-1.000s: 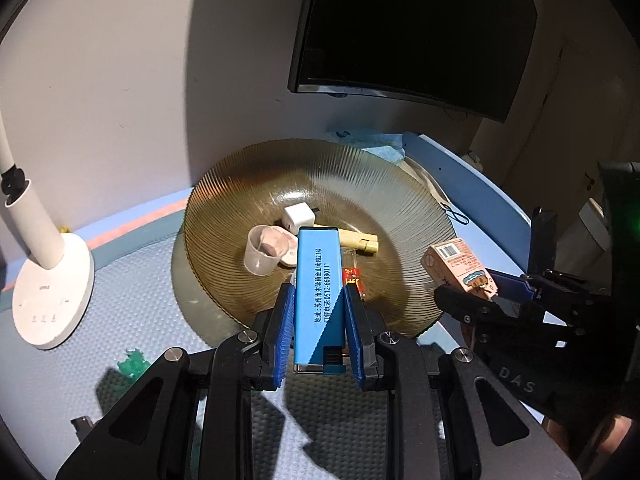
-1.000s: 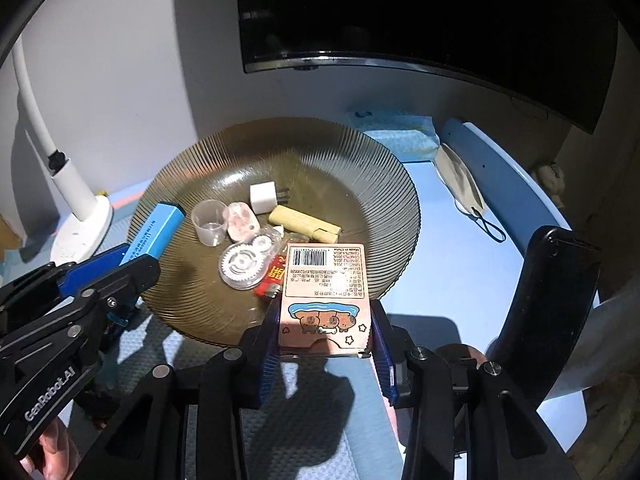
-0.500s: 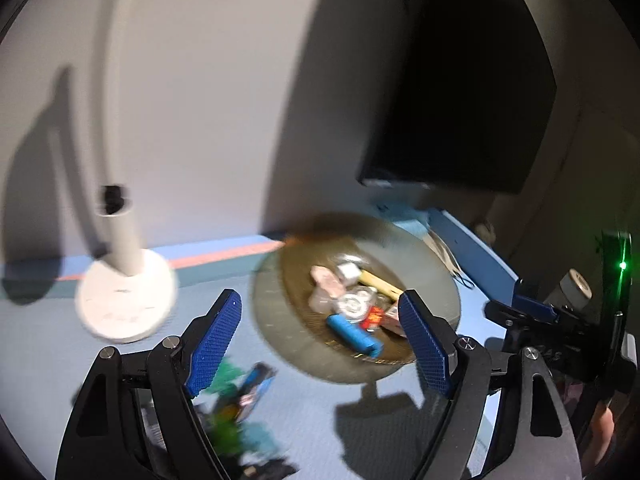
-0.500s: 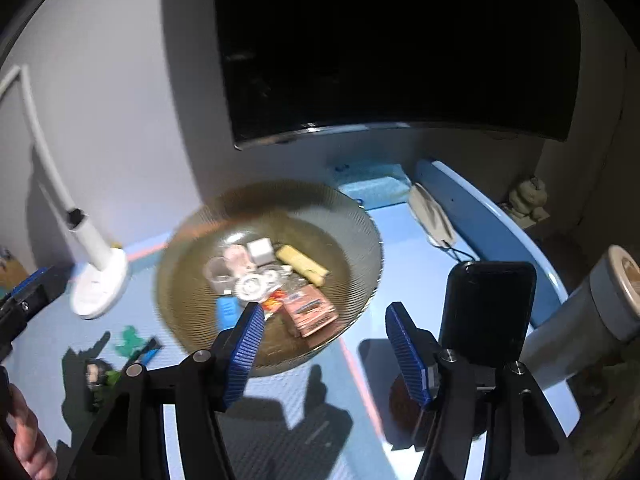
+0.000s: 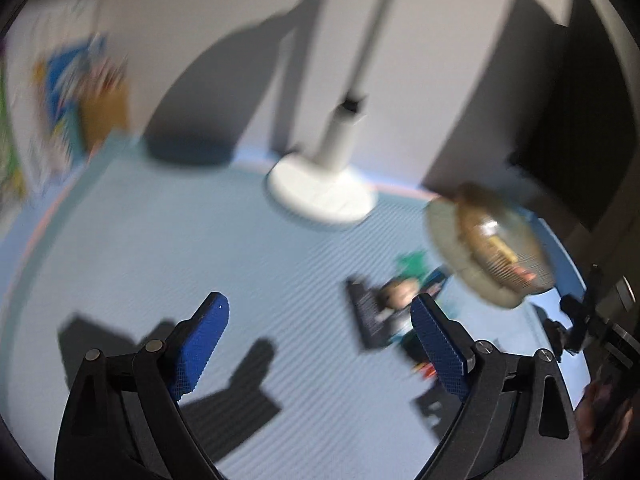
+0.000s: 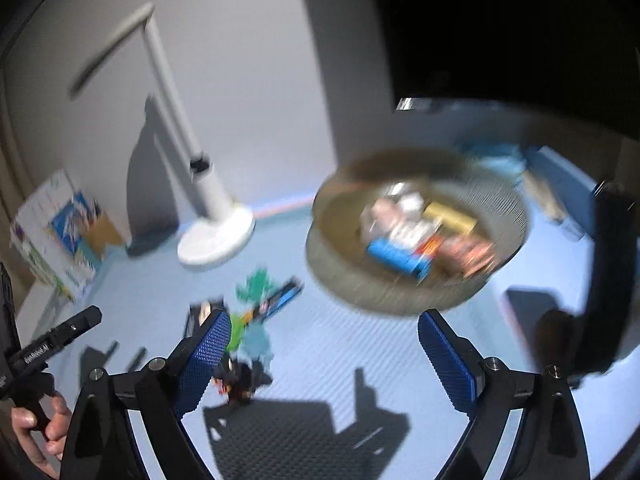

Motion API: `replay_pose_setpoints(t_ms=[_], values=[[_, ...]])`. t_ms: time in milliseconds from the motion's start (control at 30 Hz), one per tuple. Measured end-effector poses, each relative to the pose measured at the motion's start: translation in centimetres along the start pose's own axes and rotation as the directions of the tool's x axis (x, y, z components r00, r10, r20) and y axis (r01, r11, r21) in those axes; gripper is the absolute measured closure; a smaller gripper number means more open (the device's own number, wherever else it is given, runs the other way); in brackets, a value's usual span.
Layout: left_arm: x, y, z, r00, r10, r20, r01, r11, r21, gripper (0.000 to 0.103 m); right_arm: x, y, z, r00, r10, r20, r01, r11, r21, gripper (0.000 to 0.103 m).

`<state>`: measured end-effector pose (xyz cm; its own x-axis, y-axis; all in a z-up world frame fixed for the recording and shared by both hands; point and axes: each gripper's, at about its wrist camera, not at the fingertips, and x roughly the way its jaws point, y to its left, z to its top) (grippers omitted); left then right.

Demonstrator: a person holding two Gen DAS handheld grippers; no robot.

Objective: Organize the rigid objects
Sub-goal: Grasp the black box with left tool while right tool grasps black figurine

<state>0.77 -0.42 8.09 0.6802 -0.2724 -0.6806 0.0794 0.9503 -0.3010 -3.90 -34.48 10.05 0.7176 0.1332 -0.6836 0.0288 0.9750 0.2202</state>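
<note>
Both views are motion-blurred. A ribbed brown glass plate (image 6: 472, 292) holds a blue box (image 6: 394, 258), a pink box (image 6: 470, 252), a yellow piece and other small items; it also shows in the left wrist view (image 5: 448, 240). My right gripper (image 6: 326, 354) is open and empty, pulled back in front of the plate. My left gripper (image 5: 320, 340) is open and empty over the blue mat, left of the plate. A loose pile of small objects, green and dark, lies on the mat (image 6: 256, 312) (image 5: 396, 300).
A white desk lamp (image 6: 216, 236) (image 5: 324, 192) stands at the back. A dark monitor (image 6: 500, 28) hangs on the wall. A colourful carton (image 6: 56, 232) leans at the far left. A dark phone-like object (image 6: 608, 276) stands at the right. The left hand-held gripper (image 6: 48, 352) shows at the lower left.
Both grippers let go of their boxes, which now lie in the plate, and opened wide. Both have pulled back and swung left toward the loose pile on the mat.
</note>
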Motion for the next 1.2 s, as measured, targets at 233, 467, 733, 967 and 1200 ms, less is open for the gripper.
replay_pose_setpoints(t_ms=[233, 467, 733, 967, 1200], values=[[3.7, 4.1, -3.1, 0.994, 0.092, -0.06, -0.096, 0.993, -0.065, 0.011, 5.6, 0.9, -3.8, 0.997, 0.011, -0.077, -0.011, 1.0, -0.004, 0.009], [4.3, 3.5, -3.8, 0.992, 0.1, -0.074, -0.102, 0.995, -0.019, 0.011, 6.6, 0.5, -4.1, 0.994, -0.01, -0.105, 0.01, 1.0, 0.002, 0.009], [5.1, 2.8, -4.1, 0.983, 0.139, -0.117, -0.136, 0.99, 0.031, 0.003, 7.8, 0.7, -4.4, 0.987, 0.002, -0.161, -0.005, 1.0, -0.018, 0.009], [5.3, 2.8, -4.2, 0.982, 0.146, -0.121, -0.142, 0.989, 0.04, 0.001, 8.0, 0.1, -4.7, 0.983, 0.005, -0.186, -0.003, 1.0, 0.01, 0.009], [5.7, 2.4, -4.2, 0.975, 0.182, -0.13, -0.174, 0.982, 0.072, 0.001, 8.2, -0.3, -4.7, 0.98, 0.024, -0.196, -0.018, 0.999, 0.034, 0.009]])
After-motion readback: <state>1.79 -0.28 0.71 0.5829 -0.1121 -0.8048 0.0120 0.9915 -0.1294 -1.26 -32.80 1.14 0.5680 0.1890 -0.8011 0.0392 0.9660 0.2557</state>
